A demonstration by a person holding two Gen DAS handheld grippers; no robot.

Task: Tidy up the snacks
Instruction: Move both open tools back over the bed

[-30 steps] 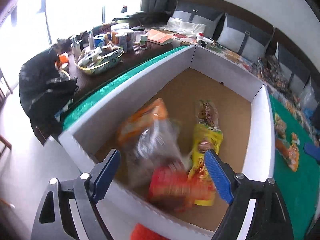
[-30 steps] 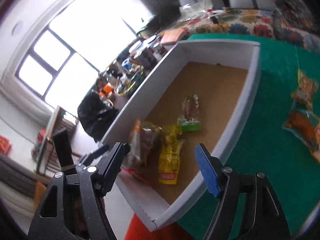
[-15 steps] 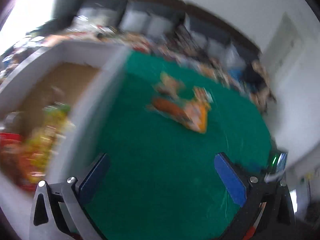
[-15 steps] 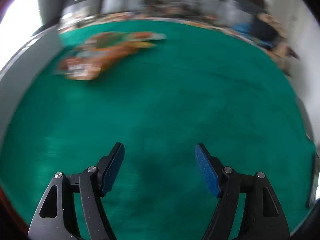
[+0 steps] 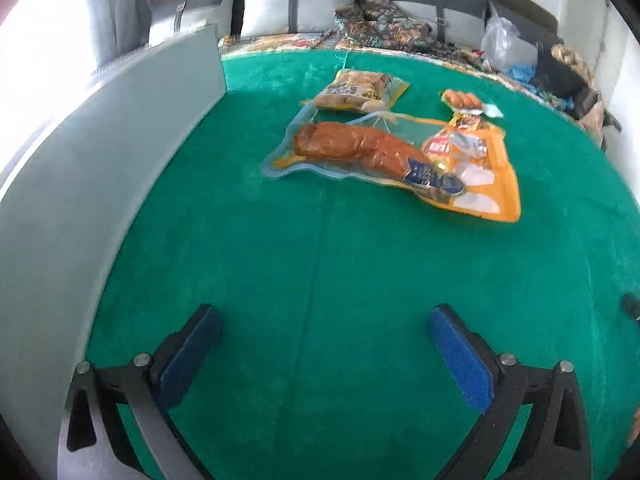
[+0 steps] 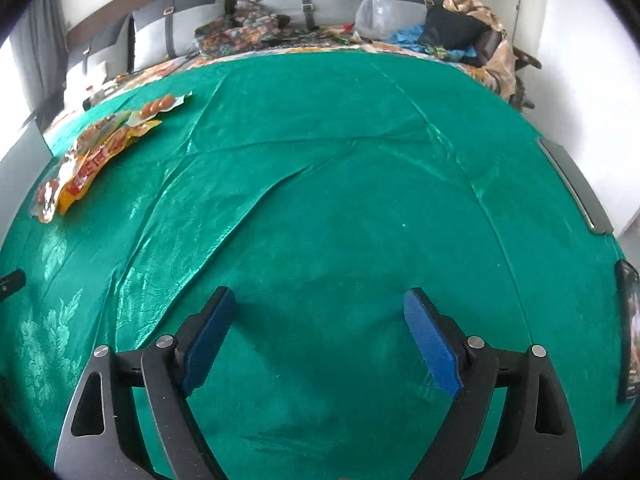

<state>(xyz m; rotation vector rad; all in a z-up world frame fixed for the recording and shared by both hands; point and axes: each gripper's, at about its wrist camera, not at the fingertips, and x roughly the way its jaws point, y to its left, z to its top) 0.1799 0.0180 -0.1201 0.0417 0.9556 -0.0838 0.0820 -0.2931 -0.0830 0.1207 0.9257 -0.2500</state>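
A: Green cloth [image 5: 320, 280] covers the whole bench, and we read it left to right. Far left stands the grey wall of the box [image 5: 80, 168], which we take as the place the snacks are meant to go.

B: Then the snacks. We count 4 packs on the cloth near that wall: a pale bun pack [image 5: 357, 91] farthest back, a clear vacuum pack with a brown sausage [image 5: 352, 148] in front of it, an orange pouch [image 5: 476, 168] partly under the sausage pack's right end, and a small sausage-ball pack [image 5: 464, 101] behind the pouch.

A: They overlap in a loose heap, so we judge them unsorted, waiting to be carried over.

B: Our left tongs [image 5: 324, 344] hang above bare cloth, spread wide with nothing between the blue pads [image 5: 460, 360]. They point straight at the heap, which suits a reach for the sausage pack, the nearest one.

A: Our right tongs [image 6: 316, 332] are also spread wide and empty, over creased cloth well apart from the snacks, which show only at the far left of that view. We guess this hand is simply waiting.

B: Far right, at the bench edge, lie a dark flat device [image 6: 576, 184] and another dark slab [image 6: 628, 336]; we cannot tell what they are.

A: Flat slippery film will need a pinch at an edge.
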